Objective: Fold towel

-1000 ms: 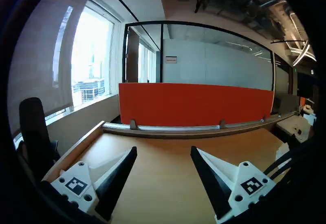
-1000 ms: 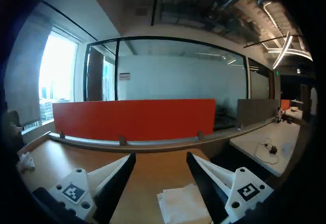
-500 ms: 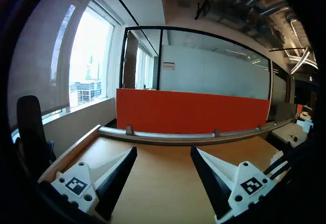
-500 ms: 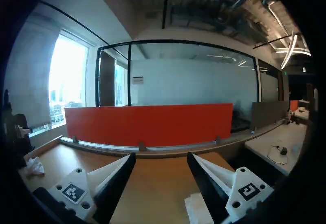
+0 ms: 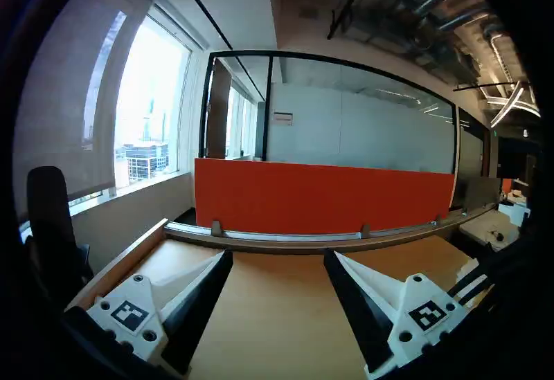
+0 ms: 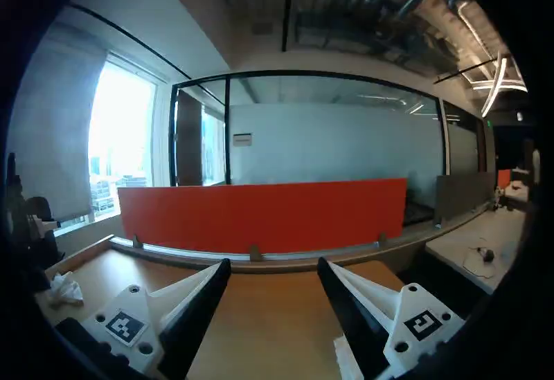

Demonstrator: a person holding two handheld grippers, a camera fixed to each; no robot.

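The left gripper (image 5: 277,255) and right gripper (image 6: 272,262) hover above the wooden tabletop (image 6: 277,324), jaws wide apart and empty. The white towel (image 6: 343,360) lies just beside the right gripper's right finger.

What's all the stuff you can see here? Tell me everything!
desk: one, light brown wood, under both grippers
divider panel: one, orange, along the desk's far edge
window: one, bright, left wall
chair: one, black, far left by the window
towel: one, white, bottom of the right gripper view, only a corner seen
crumpled wad: one, white, desk's left end
second desk: one, white, to the right
left gripper: one, white and black, open
right gripper: one, white and black, open
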